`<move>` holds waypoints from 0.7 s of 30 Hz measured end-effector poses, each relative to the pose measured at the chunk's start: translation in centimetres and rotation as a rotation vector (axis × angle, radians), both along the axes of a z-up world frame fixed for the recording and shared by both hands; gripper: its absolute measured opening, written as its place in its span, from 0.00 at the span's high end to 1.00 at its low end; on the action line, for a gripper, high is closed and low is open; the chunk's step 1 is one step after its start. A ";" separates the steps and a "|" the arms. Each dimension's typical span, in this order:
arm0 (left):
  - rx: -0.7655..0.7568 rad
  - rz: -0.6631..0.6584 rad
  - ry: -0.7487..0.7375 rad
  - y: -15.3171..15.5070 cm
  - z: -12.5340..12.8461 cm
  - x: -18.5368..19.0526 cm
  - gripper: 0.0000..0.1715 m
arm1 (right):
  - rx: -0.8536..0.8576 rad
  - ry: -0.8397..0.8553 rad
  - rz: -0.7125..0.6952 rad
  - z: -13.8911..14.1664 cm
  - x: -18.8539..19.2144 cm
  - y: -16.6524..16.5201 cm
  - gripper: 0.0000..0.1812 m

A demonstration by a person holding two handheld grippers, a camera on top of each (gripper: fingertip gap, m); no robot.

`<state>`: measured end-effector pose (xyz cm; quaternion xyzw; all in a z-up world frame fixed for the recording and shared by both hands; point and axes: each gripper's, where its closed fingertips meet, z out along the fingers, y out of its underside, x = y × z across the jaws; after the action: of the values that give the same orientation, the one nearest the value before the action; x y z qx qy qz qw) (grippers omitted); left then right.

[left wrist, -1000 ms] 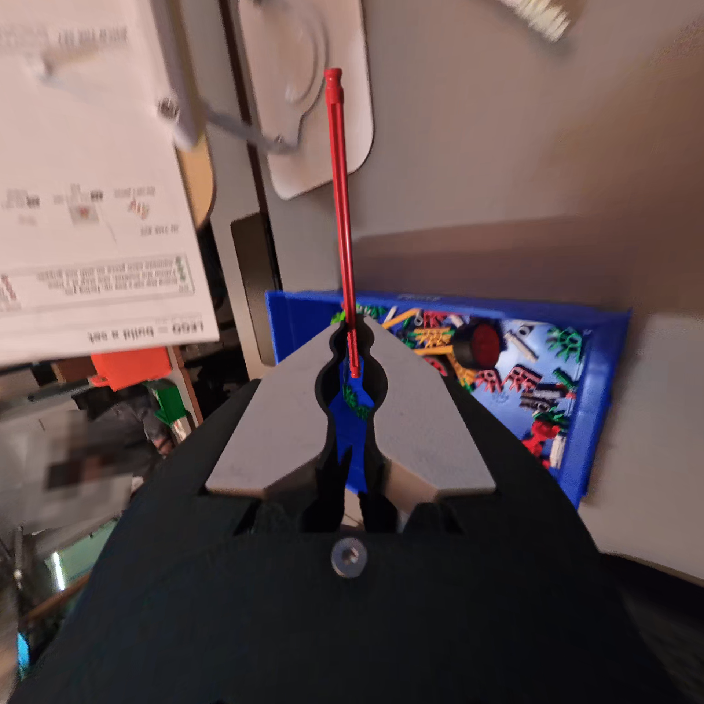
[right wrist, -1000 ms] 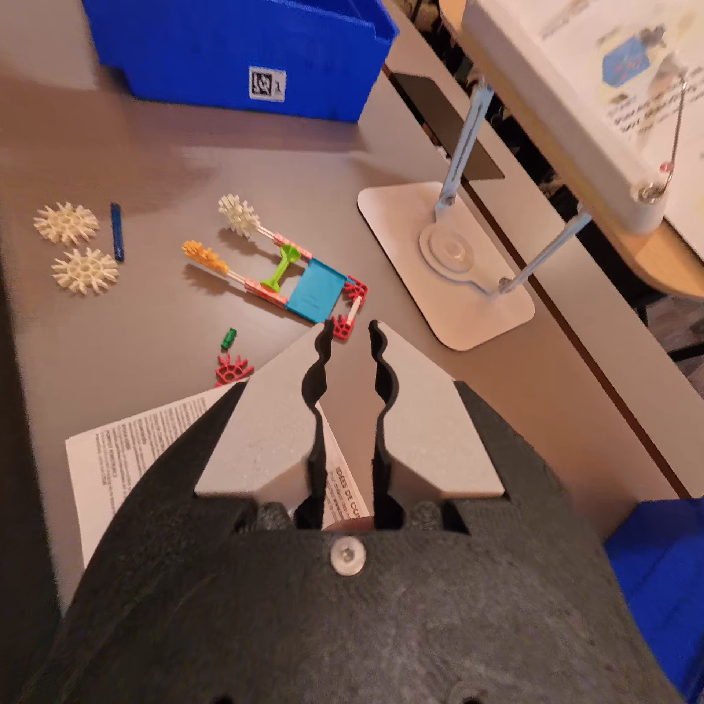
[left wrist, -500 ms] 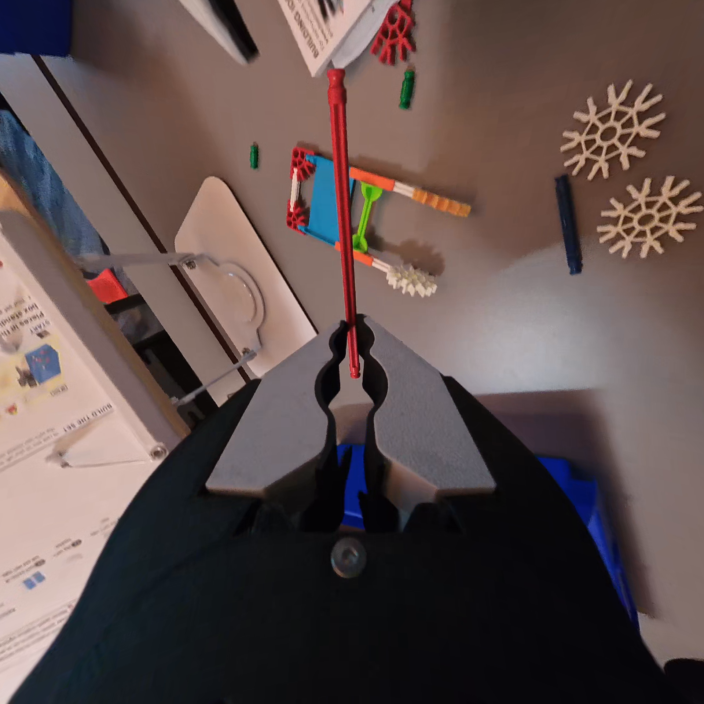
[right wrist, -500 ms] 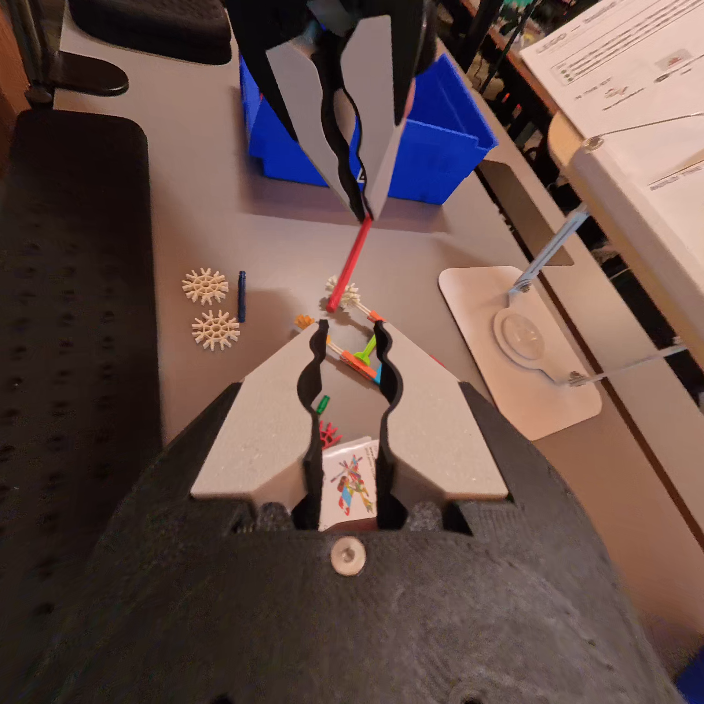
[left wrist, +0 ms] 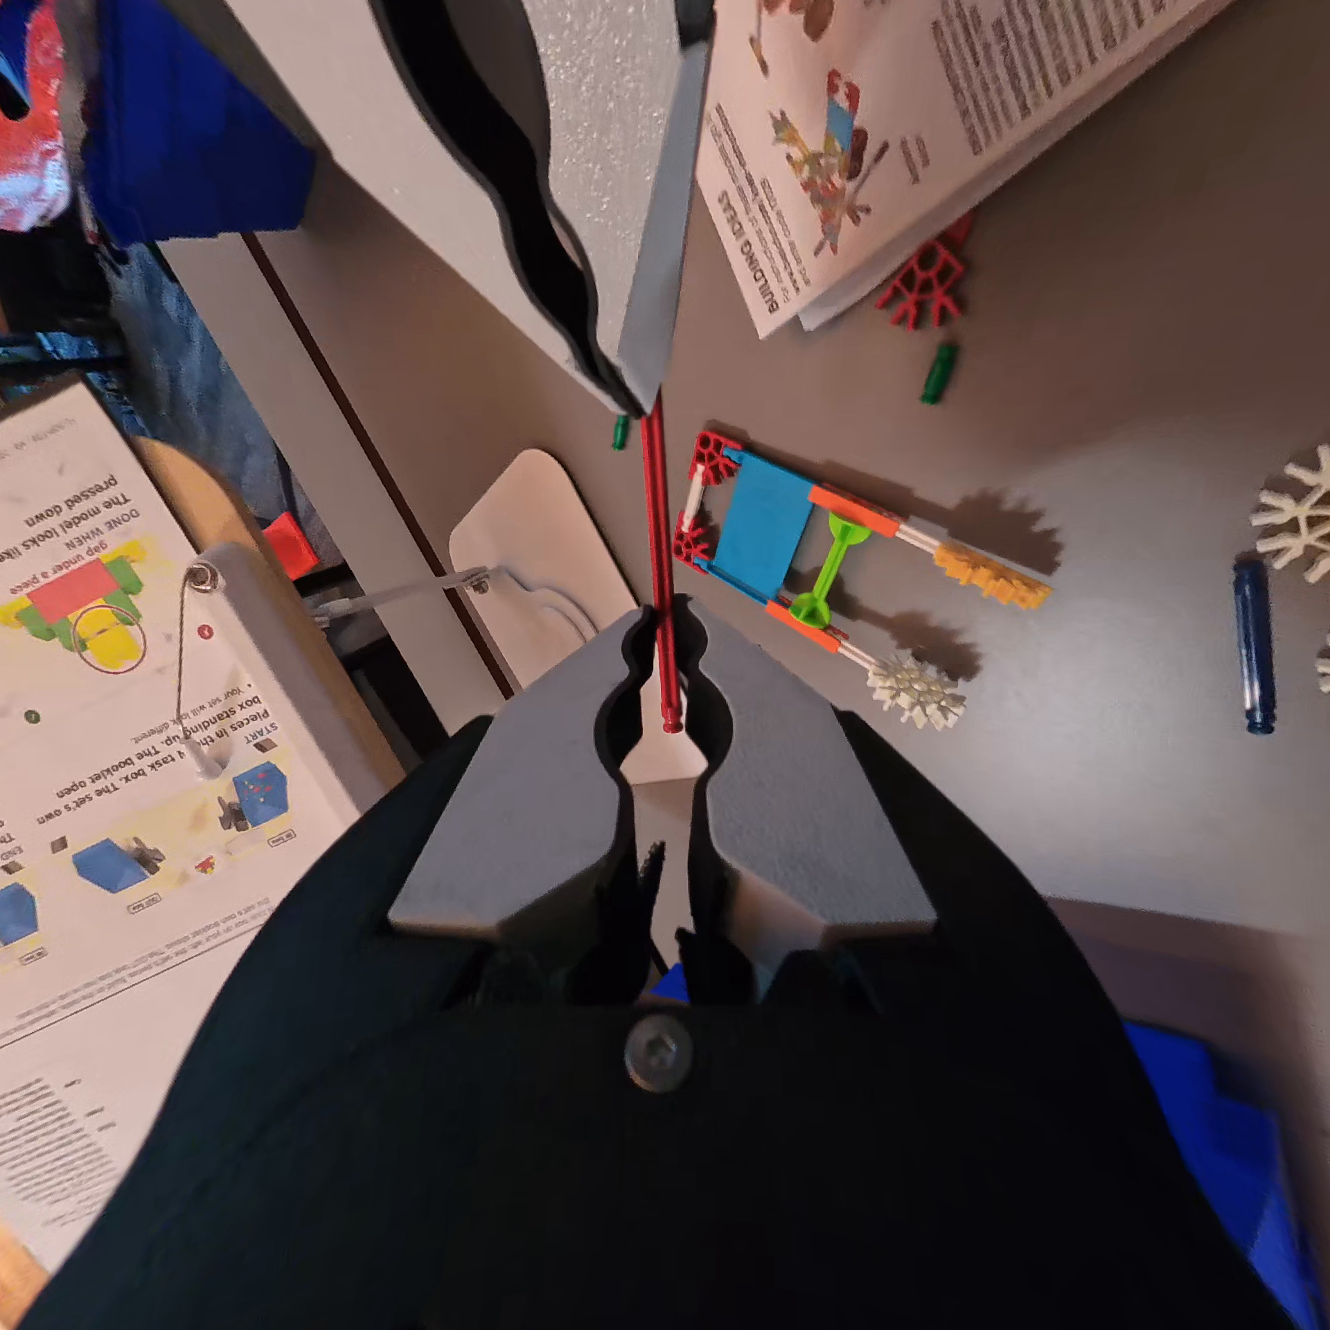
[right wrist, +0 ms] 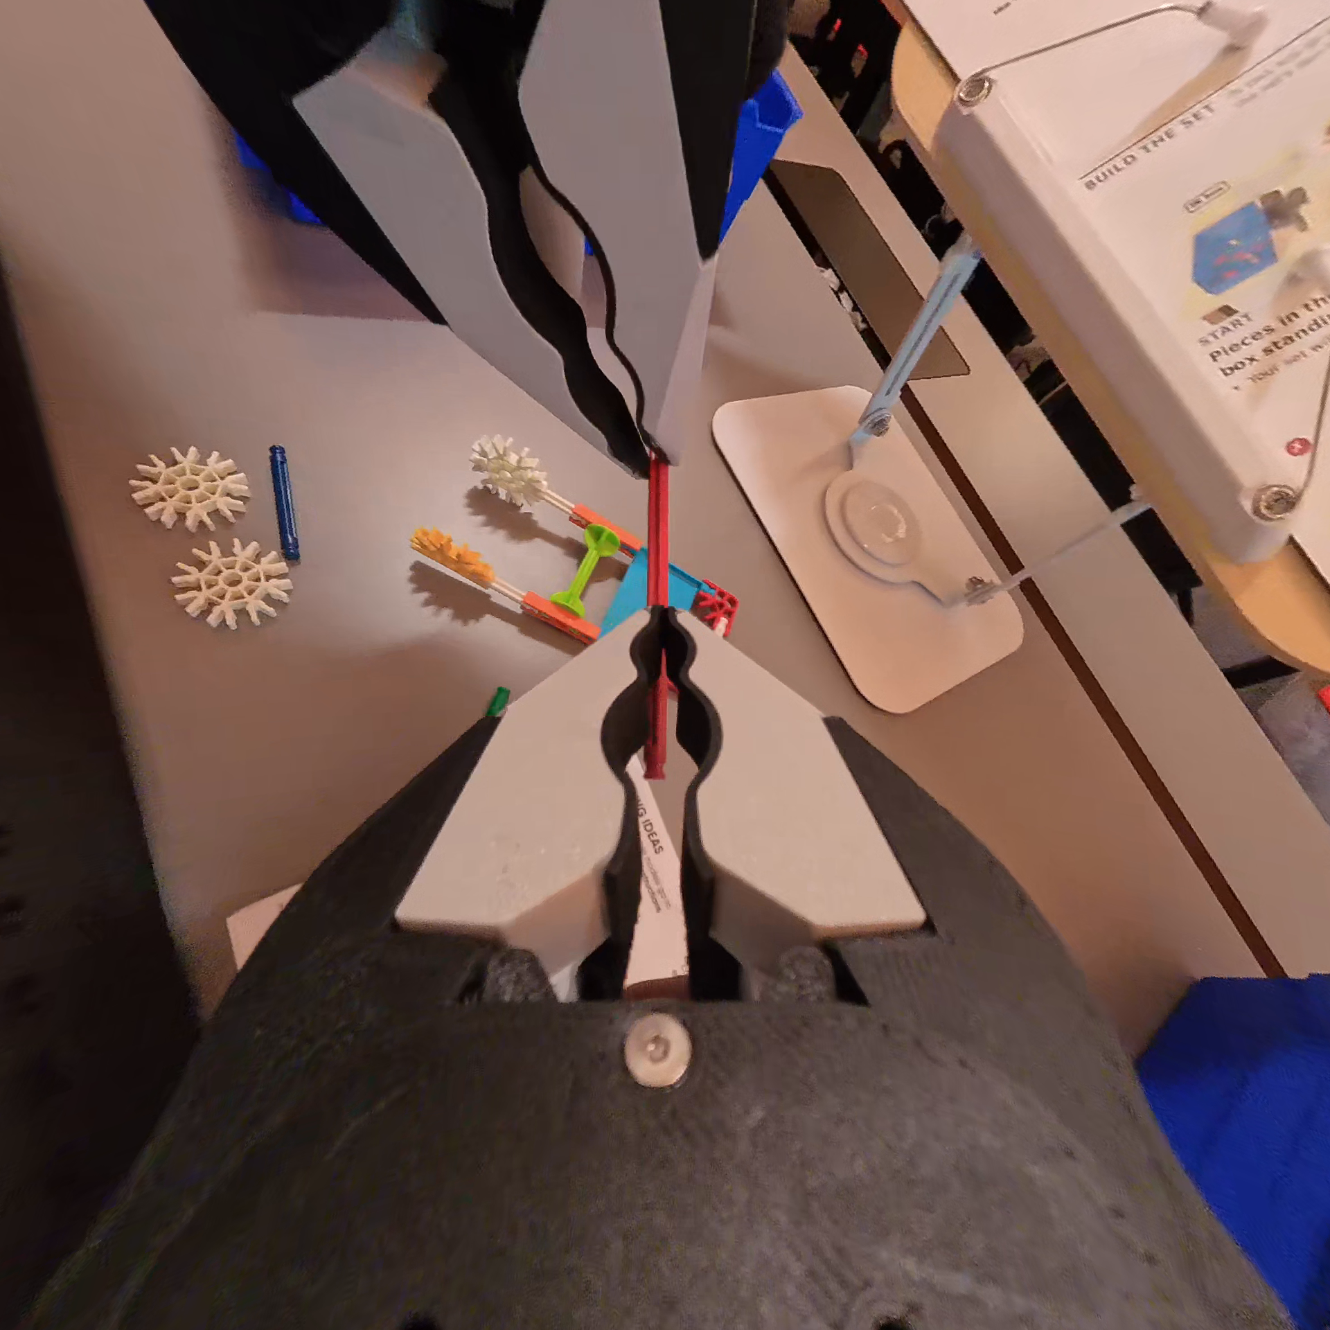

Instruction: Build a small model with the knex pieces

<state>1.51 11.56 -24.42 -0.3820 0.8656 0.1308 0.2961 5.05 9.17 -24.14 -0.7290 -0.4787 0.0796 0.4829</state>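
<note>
A thin red rod (left wrist: 658, 547) is held above the counter (left wrist: 1079, 792), one end in each pair of tongs. The left tongs (left wrist: 663, 619) are closed on its near end, whose tip pokes back into the gap between their grey fingers (left wrist: 532, 777); in the right wrist view the right tongs (right wrist: 658, 622) are likewise closed on the opposite end, the knobbed tip showing behind the pinch. Each camera sees the other tongs coming down from 12 o'clock to meet the rod. It looks like a light, stiff plastic stick, smooth and narrow, so it would probably pivot or slip in a loose pinch and might bow or snap if the two holds pushed toward each other; the ends, just inside the knobs, seem the surest places to hold. Directly below it on the counter lies a small assembly (left wrist: 792, 554) with a blue panel, orange sleeves, a lime-green spool, red corner connectors and a white and a yellow toothed wheel. In the left wrist view, toward 3 o'clock lie a dark blue rod (left wrist: 1252, 644) and white snowflake connectors (left wrist: 1295, 518); toward 1 o'clock a printed booklet (left wrist: 899, 144), a red connector (left wrist: 925, 277) and a short green peg (left wrist: 935, 374). A pale stand base (left wrist: 532, 532) sits at 10 o'clock, close under the rod's line, with an instruction sheet (left wrist: 108, 720) on its board at 9 o'clock. A blue bin (right wrist: 756, 137) stands behind the left tongs in the right wrist view.
</note>
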 end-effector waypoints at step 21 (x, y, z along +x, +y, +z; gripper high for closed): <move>0.107 -0.095 0.002 -0.3 0.3 2.4 0.99 | -0.063 -0.012 -0.042 -1.5 0.2 1.4 0.99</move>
<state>3.89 11.25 -24.12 -0.3238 0.8748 0.1632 0.3214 5.30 10.54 -25.61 -0.7542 -0.4636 0.0802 0.4581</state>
